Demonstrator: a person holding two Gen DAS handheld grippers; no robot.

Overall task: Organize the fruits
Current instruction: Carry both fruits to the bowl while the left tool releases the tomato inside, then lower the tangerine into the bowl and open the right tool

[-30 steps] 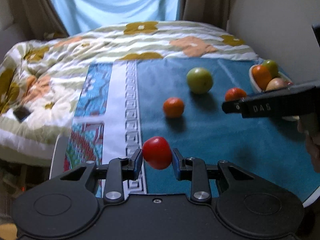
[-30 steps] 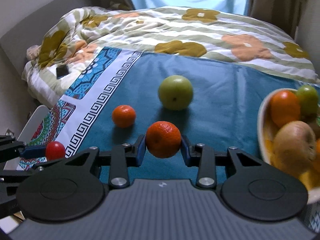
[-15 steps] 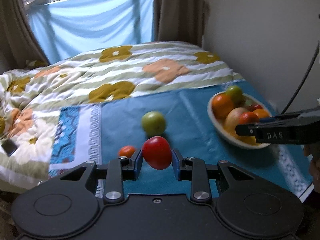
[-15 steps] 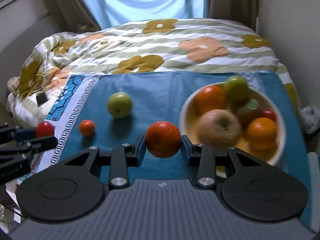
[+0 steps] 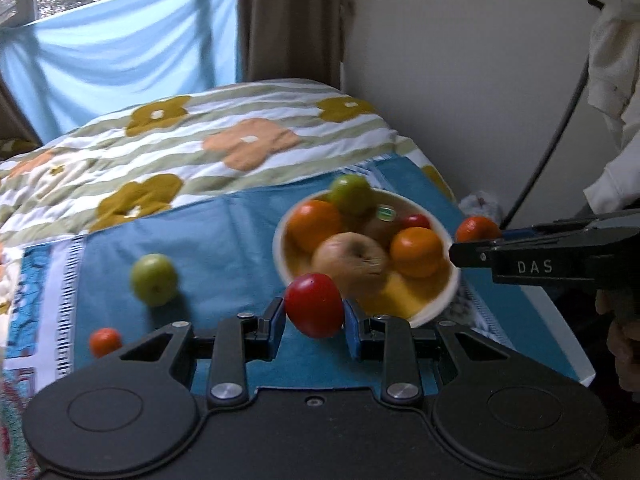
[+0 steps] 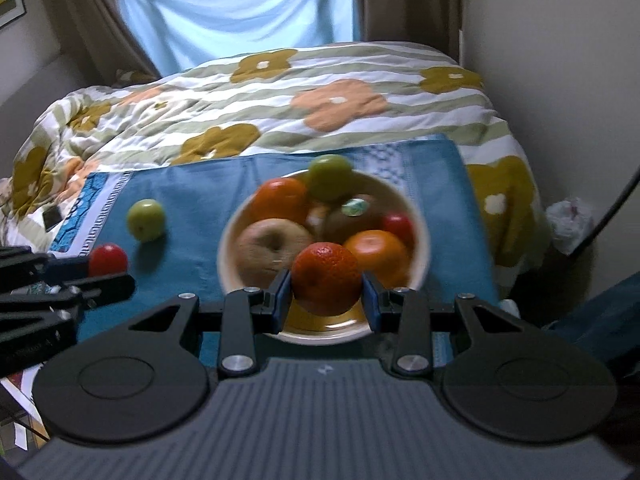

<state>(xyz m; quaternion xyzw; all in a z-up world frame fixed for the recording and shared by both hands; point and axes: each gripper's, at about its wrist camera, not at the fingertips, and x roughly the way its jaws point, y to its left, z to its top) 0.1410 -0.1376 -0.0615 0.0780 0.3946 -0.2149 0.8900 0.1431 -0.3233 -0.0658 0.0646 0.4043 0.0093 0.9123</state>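
Observation:
My left gripper (image 5: 314, 320) is shut on a red tomato (image 5: 314, 305), held in the air just before the near rim of the white fruit bowl (image 5: 279, 256). My right gripper (image 6: 326, 298) is shut on an orange mandarin (image 6: 326, 278), which hangs over the near side of the same bowl (image 6: 224, 248). The bowl holds several fruits: oranges, a pale apple, a green fruit and a small red one. On the blue cloth (image 5: 224, 240) to the left lie a green apple (image 5: 154, 279) and a small mandarin (image 5: 105, 341).
The cloth lies on a bed with a flowered quilt (image 5: 224, 140). A wall (image 5: 460, 80) stands close on the right, with a dark cable (image 5: 552, 148) and a hanging white cloth. A person's hand (image 5: 624, 344) holds the right gripper's handle at the right edge.
Both grippers have swung right toward the bowl, each keeping its fruit. The bowl has come from the right edge to the middle of both views, and the loose fruits have slid left.

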